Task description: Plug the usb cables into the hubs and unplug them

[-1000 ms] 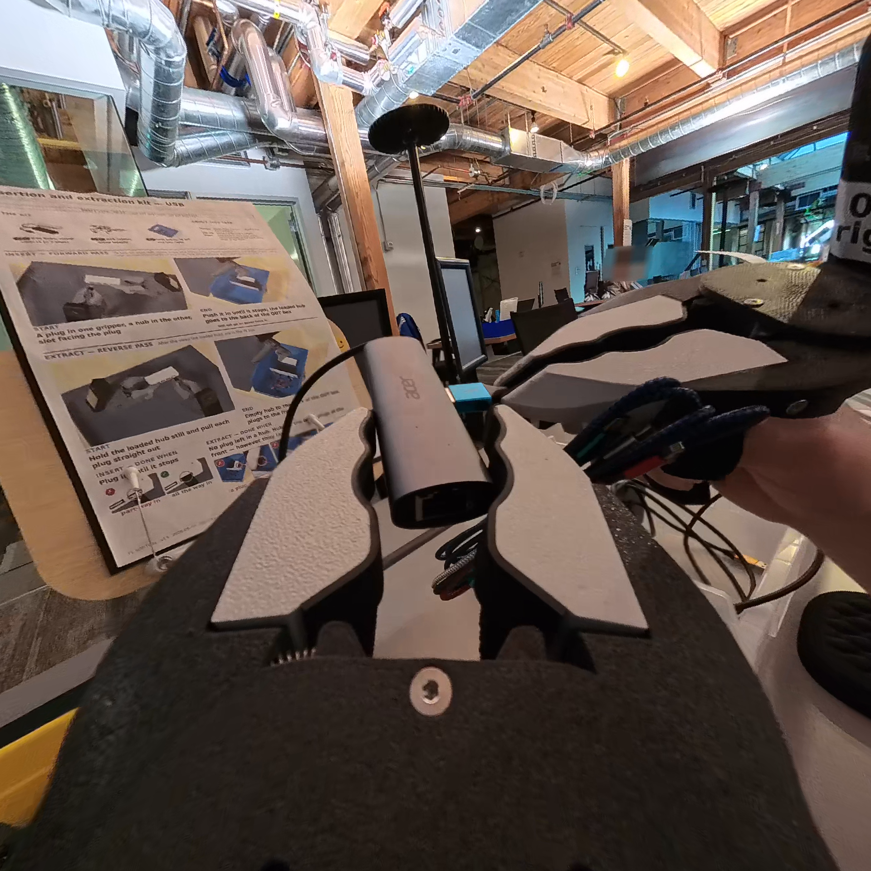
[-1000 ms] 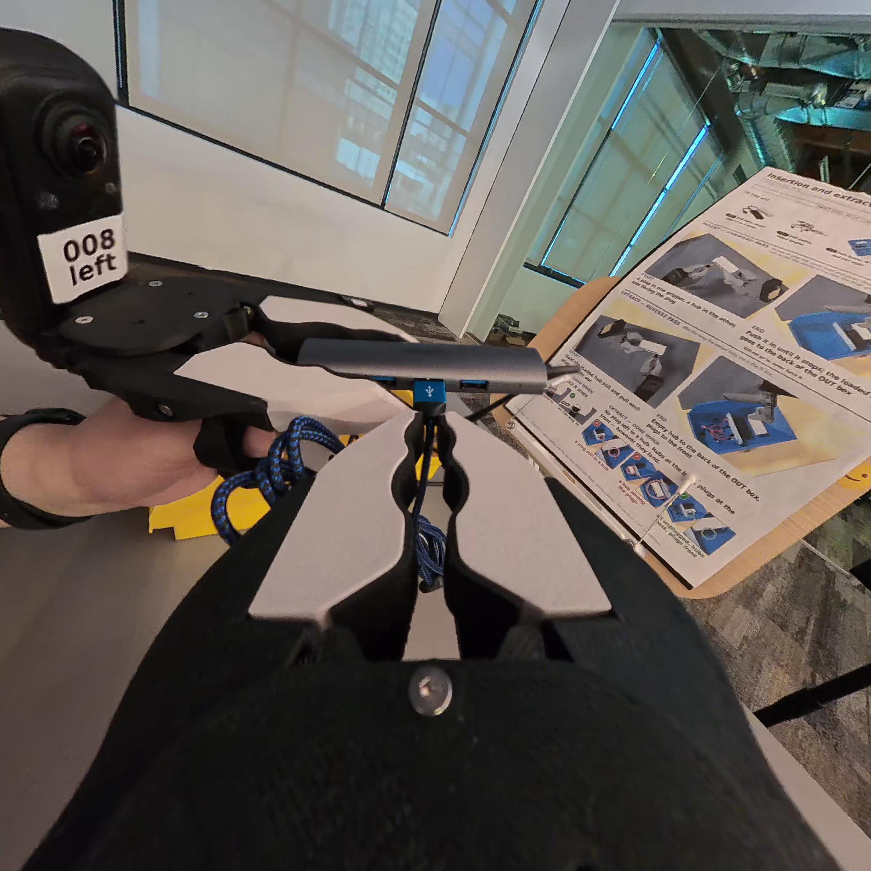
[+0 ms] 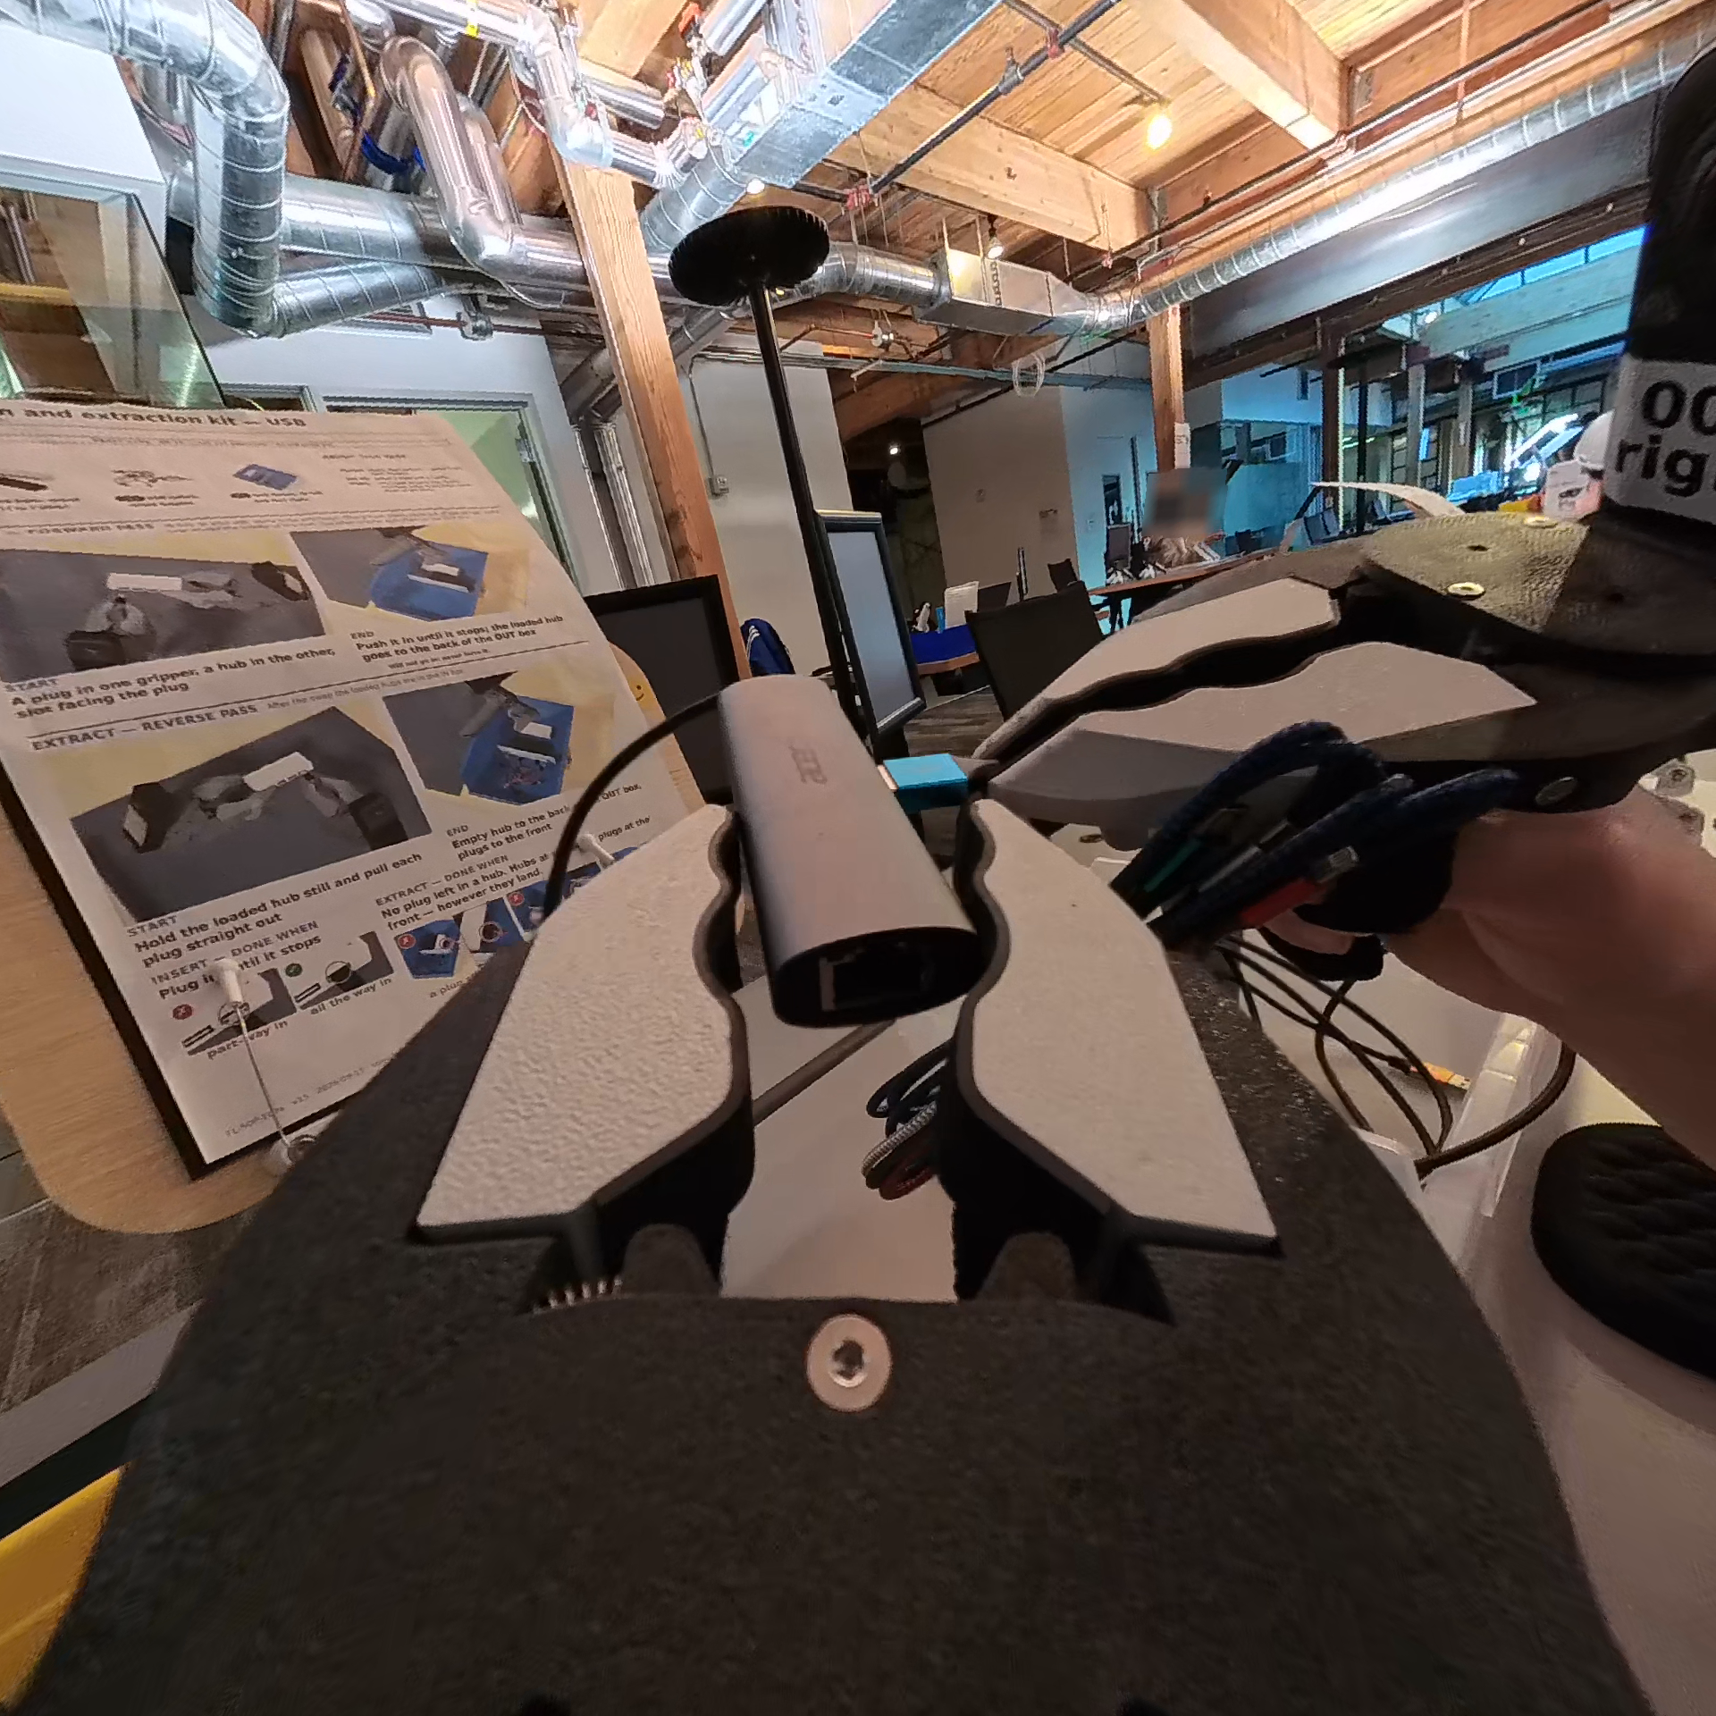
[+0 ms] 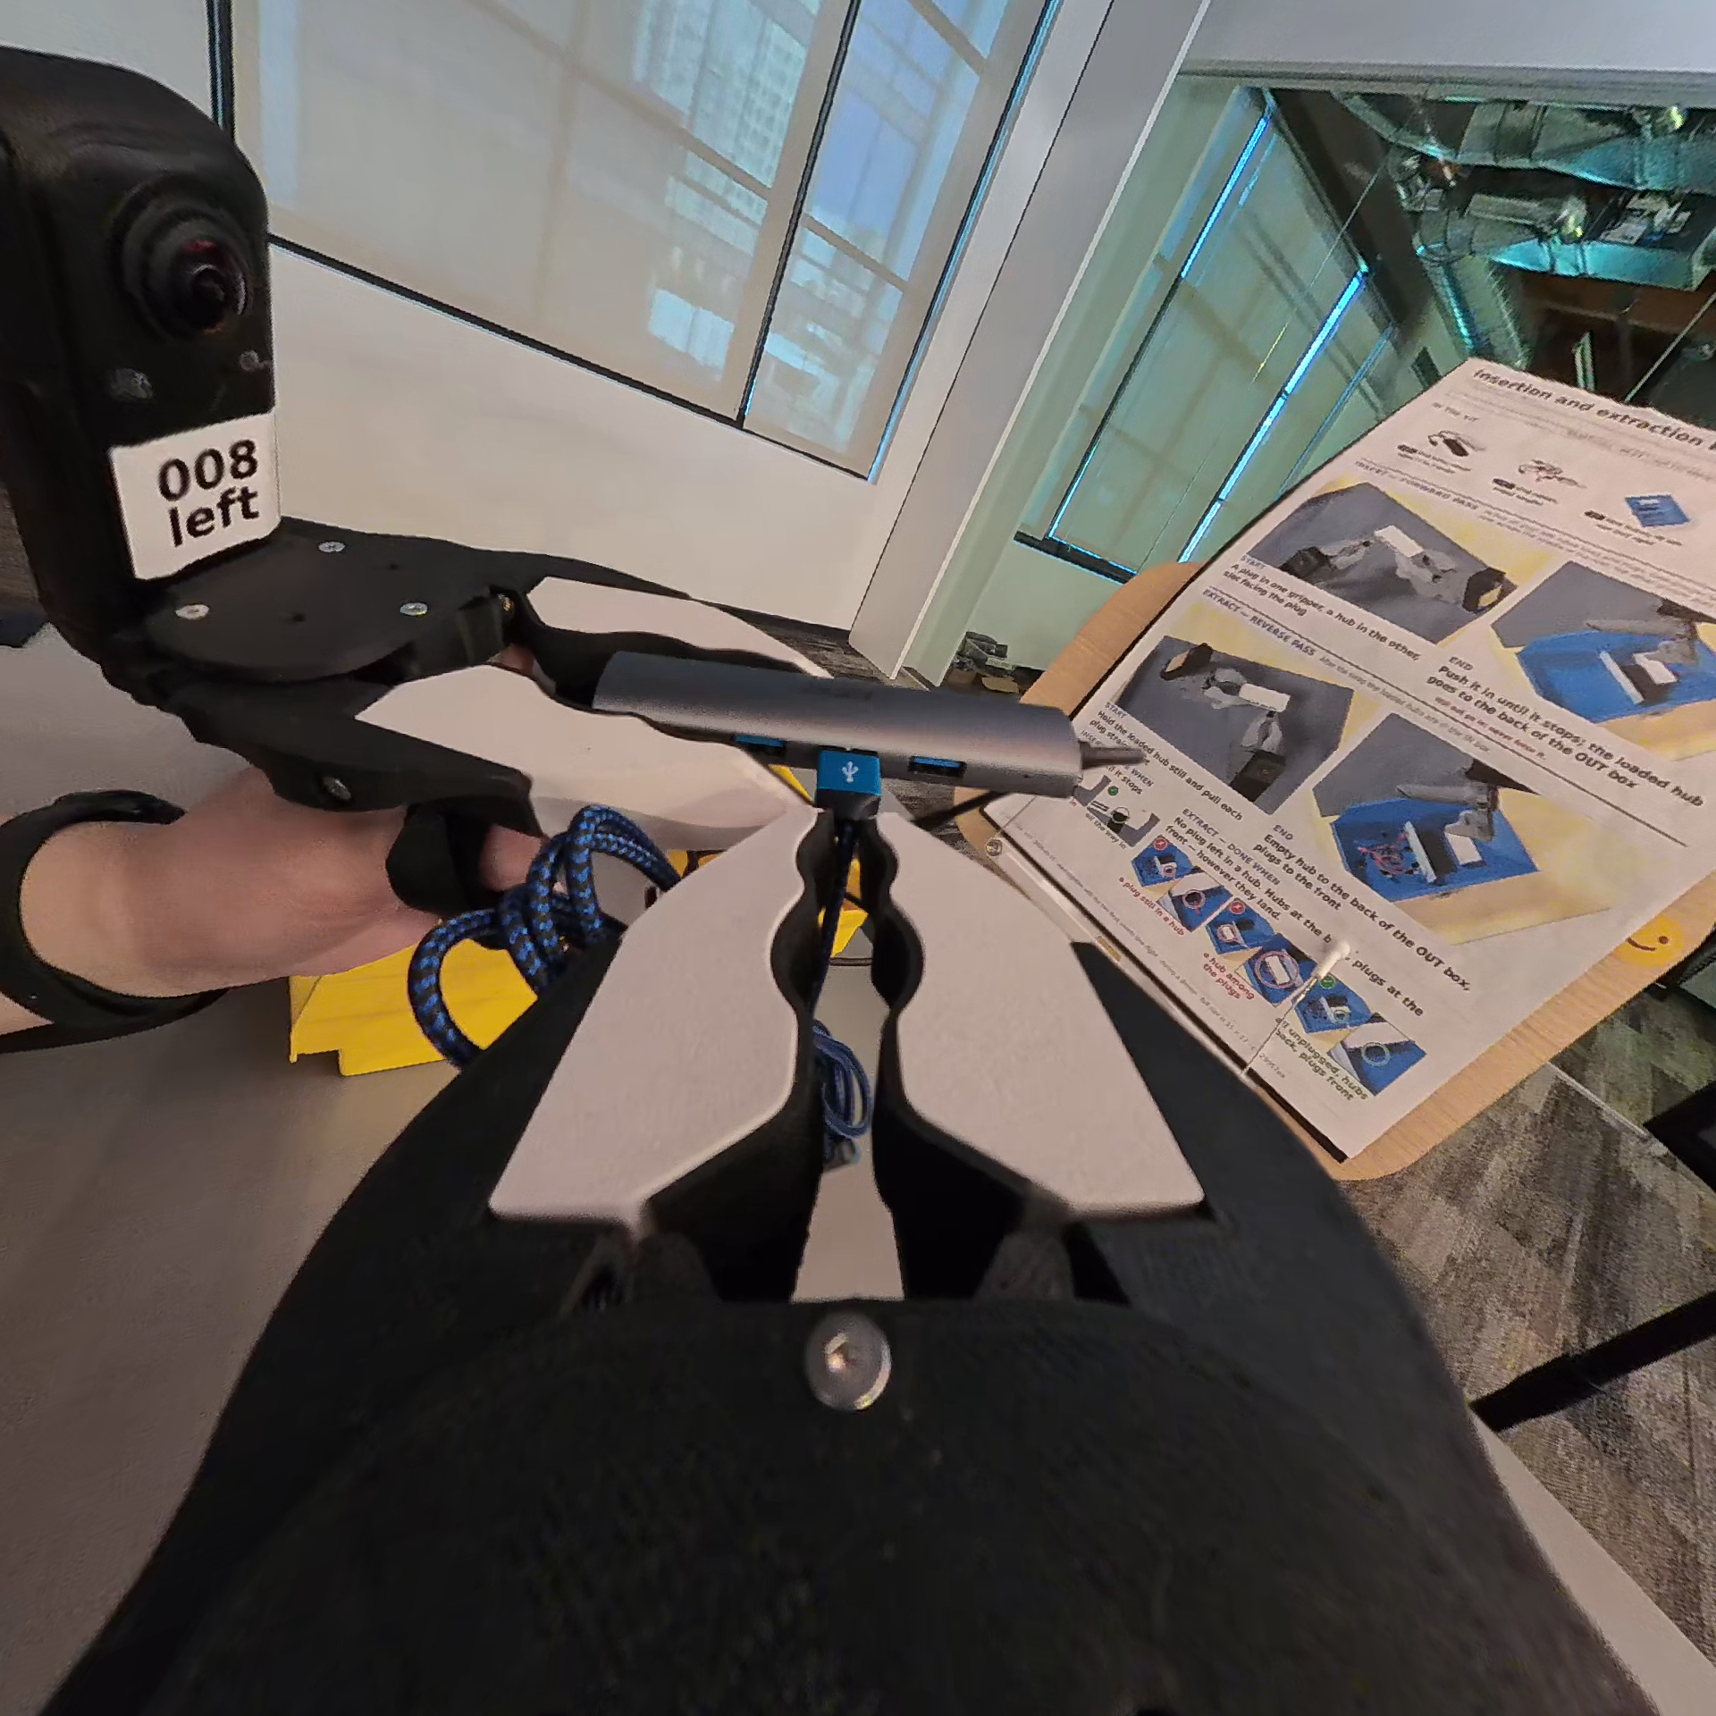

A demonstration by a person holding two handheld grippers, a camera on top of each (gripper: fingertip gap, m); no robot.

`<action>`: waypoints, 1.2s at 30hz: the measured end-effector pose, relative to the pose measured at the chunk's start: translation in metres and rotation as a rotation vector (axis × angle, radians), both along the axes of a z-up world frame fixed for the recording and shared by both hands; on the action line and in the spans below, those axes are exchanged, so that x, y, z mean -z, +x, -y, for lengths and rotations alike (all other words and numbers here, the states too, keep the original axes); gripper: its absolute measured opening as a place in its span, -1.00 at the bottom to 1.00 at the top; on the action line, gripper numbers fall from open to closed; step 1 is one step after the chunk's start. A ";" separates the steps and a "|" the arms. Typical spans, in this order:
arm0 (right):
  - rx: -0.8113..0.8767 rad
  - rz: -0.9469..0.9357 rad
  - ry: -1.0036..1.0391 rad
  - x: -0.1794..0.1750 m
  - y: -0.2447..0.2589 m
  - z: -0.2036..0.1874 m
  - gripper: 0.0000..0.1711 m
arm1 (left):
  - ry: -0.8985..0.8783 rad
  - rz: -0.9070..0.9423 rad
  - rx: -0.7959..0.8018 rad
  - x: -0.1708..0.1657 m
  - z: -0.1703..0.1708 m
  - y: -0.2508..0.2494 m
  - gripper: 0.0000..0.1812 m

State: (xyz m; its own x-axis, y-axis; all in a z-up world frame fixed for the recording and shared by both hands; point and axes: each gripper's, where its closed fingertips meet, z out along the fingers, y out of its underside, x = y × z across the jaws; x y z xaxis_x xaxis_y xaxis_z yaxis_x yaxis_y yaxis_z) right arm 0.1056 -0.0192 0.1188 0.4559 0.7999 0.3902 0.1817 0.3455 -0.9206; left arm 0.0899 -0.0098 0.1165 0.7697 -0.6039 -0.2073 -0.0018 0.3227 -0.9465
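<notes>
- The left gripper [image 3: 845, 826] is clenched on a slim grey USB hub [image 3: 836, 836], which lies lengthwise between its two pale fingers [image 3: 604, 1012] and is lifted clear of the table.
- The hub's near end, with a square network socket, points back toward the left wrist camera; a thin black lead [image 3: 604, 799] curves away from its far end.
- In the right wrist view, the same hub [image 4: 836, 710] lies crosswise just beyond the fingertips, with blue ports along the side facing the right gripper.
- The right gripper [image 4: 847, 822] is clamped on the braided cable just behind a blue USB plug [image 4: 847, 778]; its fingers are nearly together around the cord.
- The plug's tip meets the hub's middle port. How deep it sits cannot be told.
- From the left wrist view, the plug [image 3: 924, 782] shows as a blue block against the hub's right flank, with the right gripper's fingertips just behind it.
- A blue-and-black braided cable [image 4: 520, 929] loops below the left gripper, near the hand [image 4: 204, 891] holding it.
- A bundle of spare cables [image 3: 1272, 864] with coloured plug ends hangs under the right gripper.
- A printed instruction sheet [image 4: 1393, 761] leans on a wooden board behind the hub.
- A yellow block [image 4: 371, 1012] rests on the grey table [image 4: 139, 1254].
</notes>
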 end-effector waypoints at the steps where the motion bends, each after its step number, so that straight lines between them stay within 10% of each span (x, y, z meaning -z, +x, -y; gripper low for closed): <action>1: 0.001 -0.002 0.002 0.000 0.000 0.000 -0.94 | 0.002 -0.008 -0.012 0.000 -0.001 0.000 -0.54; 36: 0.113 0.063 0.317 -0.017 -0.006 0.025 -0.94 | 0.149 -0.075 -0.100 -0.018 0.013 -0.011 -0.60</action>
State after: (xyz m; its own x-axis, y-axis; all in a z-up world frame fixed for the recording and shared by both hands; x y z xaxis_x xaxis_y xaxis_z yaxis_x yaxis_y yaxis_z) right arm 0.0997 -0.0438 0.1354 0.5018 0.5799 0.6418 0.2888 0.5871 -0.7562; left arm 0.0788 -0.0228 0.1348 0.8032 -0.4837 -0.3478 -0.1096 0.4539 -0.8843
